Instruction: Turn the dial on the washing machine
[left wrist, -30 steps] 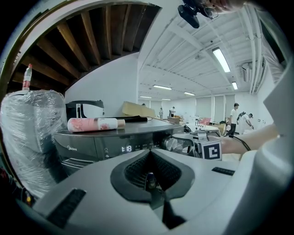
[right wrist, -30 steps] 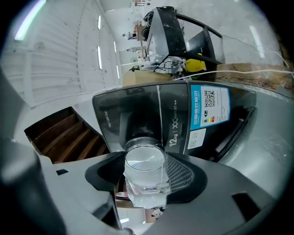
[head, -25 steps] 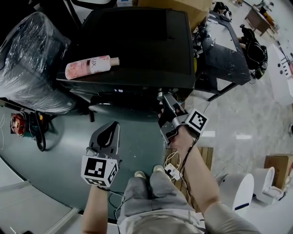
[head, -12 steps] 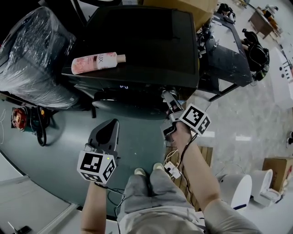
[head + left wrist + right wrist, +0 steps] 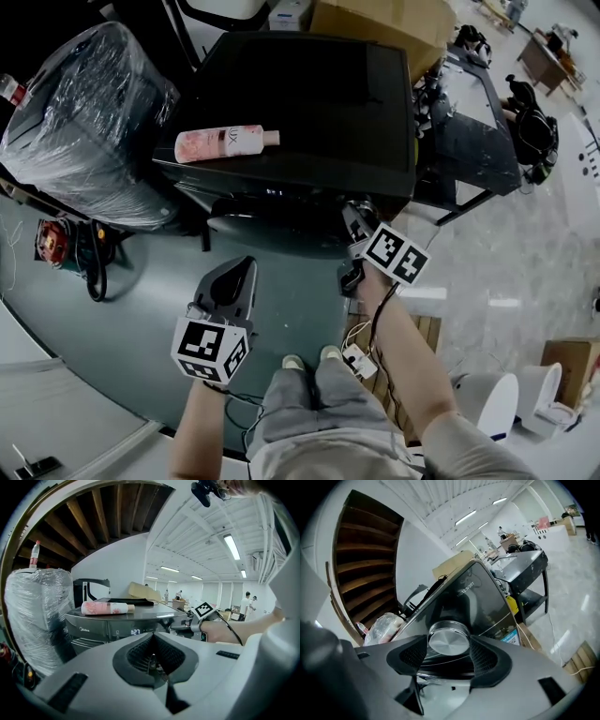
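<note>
- The washing machine is standing dark and lid-shut ahead of the person, with its front panel facing them.
- A plastic-wrapped bundle is sitting just beside the machine on its left.
- The left gripper is hanging low in front of the machine, well apart from it; its jaws are pressing together on nothing.
- The right gripper is reaching up to the right end of the front panel, with its jaws closing on either side of the dial's rim.
- A pink bottle is lying on its side on the machine's top.
- The dial is sitting on the front panel near the right corner, between the right gripper's pads.
- The dial is looking like a squat, rigid metal disc with a smooth, probably slippery face, so the ribbed rim is offering the better hold, taken at opposite sides.
- Its flat face is pointing out of the panel toward the gripper; being short, it is showing no real long axis, only a turning axis running level along the jaws.
</note>
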`<state>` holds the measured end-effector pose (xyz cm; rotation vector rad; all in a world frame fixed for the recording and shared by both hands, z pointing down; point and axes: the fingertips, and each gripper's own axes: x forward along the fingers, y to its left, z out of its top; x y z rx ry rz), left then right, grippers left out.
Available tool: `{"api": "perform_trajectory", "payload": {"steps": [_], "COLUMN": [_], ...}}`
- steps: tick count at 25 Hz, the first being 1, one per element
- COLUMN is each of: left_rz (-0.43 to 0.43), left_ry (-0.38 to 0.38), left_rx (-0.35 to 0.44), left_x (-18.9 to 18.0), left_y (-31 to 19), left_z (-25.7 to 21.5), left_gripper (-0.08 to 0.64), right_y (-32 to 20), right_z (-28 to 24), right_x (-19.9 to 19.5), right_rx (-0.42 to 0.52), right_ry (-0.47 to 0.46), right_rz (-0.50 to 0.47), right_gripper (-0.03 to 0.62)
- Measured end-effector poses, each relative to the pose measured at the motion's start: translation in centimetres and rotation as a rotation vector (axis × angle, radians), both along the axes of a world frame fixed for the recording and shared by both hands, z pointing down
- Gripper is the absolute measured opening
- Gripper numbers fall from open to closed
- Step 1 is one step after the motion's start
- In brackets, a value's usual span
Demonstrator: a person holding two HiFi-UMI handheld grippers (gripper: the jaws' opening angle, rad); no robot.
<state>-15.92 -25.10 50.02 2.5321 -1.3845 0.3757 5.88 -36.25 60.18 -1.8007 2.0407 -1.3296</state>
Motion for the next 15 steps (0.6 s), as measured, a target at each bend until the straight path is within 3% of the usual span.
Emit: {"api": "perform_trajectory", "payload": {"steps": [6,8,12,15], "left_rz": [-0.028,-0.046,-0.050,-0.047], "left_ry": [-0.017,-0.054,-0.078,-0.074], "left_rx": [0.008,0.034,0.064,0.079], "left_x": [-0.9,-1.2,-1.6,-1.5], "left_y": [1.1,1.3,2.0,2.7], "left_z": [-2.1,-3.4,-6.4,-8.5], "left_gripper": [0.018,0.018,0.018,0.018], "right_y": [2.4,3.4,5.0,6.4], "right_z": [-2.3,-4.2,-9.6,-14.8], "right_x": [-0.4,-0.4,-1.3,-1.7], "right_rx": [-0.004,0.012,0.090,0.201], "right_ry": [-0.005,0.021,0.236,0.420], "right_rz": [-0.065,-0.100,-0.237,-0.290], "right_gripper": [0.307,0.280,0.177,0.105]}}
